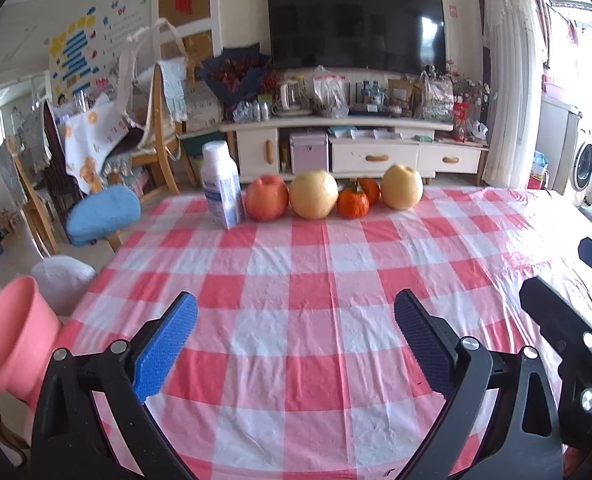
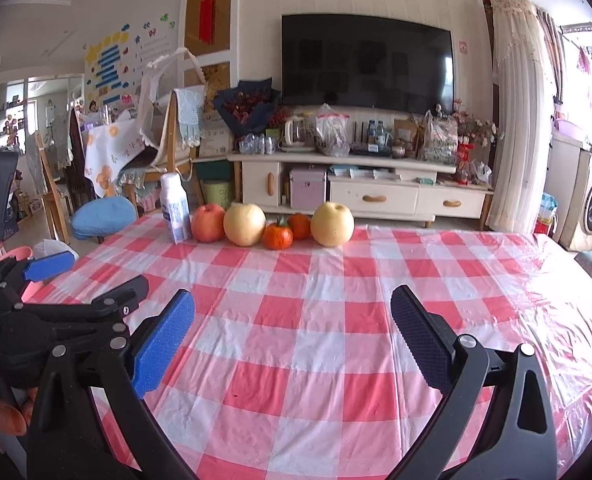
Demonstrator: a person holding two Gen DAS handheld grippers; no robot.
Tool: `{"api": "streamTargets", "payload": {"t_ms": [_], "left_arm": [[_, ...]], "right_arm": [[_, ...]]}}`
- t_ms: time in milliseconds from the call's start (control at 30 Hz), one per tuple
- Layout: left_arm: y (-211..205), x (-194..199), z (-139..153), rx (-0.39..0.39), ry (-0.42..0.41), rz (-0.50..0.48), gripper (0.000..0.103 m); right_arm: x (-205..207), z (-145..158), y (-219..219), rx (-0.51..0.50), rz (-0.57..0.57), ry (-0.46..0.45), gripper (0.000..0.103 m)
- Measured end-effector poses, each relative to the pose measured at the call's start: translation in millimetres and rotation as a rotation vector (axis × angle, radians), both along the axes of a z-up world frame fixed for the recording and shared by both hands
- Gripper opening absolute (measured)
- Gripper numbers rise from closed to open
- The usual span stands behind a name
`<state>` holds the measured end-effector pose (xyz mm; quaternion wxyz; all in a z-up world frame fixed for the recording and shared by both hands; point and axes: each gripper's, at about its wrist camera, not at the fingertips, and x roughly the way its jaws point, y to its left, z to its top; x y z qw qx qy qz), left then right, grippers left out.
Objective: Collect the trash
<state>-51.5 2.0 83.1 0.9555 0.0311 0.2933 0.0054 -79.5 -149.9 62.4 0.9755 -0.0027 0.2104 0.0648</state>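
Fingers of the left gripper [image 1: 296, 344] and right gripper [image 2: 292, 340] are spread, holding nothing above the red-and-white checked plastic tablecloth [image 1: 296, 280]. Likely the opening approach: next, reach far to the white plastic bottle [image 1: 220, 184], seemingly the trash, beside the fruit.

You've got a red-and-white checked tablecloth [image 1: 296, 280] spread under you, glossy where the light hits. Along its far edge: a white bottle [image 1: 220, 184] with a pale blue label, a red-orange apple [image 1: 266, 197], a yellow pear [image 1: 313, 194], two bright orange tangerines [image 1: 352, 203] (green stem on the front one), then a second pale yellow pear [image 1: 401, 187]. Your left gripper [image 1: 296, 344] shows one blue pad and one dark navy pad on black arms; your right gripper [image 2: 292, 344] matches. Off to your left, a pink bin [image 1: 14, 344], a white bag [image 1: 62, 280] and a blue cushioned stool [image 1: 104, 214].
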Motion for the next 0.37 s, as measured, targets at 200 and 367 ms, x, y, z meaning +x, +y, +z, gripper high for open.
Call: {"api": "streamTargets", "payload": {"t_ms": [200,367], "left_arm": [[5,33,-51,-0.036,0.161,0.057,0.098],[18,60,-88,-0.109,0.312,0.103,0.098]], "right_arm": [[31,-26,1,-0.027,-0.065,0.148,0.099],[57,-56,5,-0.069,-0.11,0.302,0.099]]}}
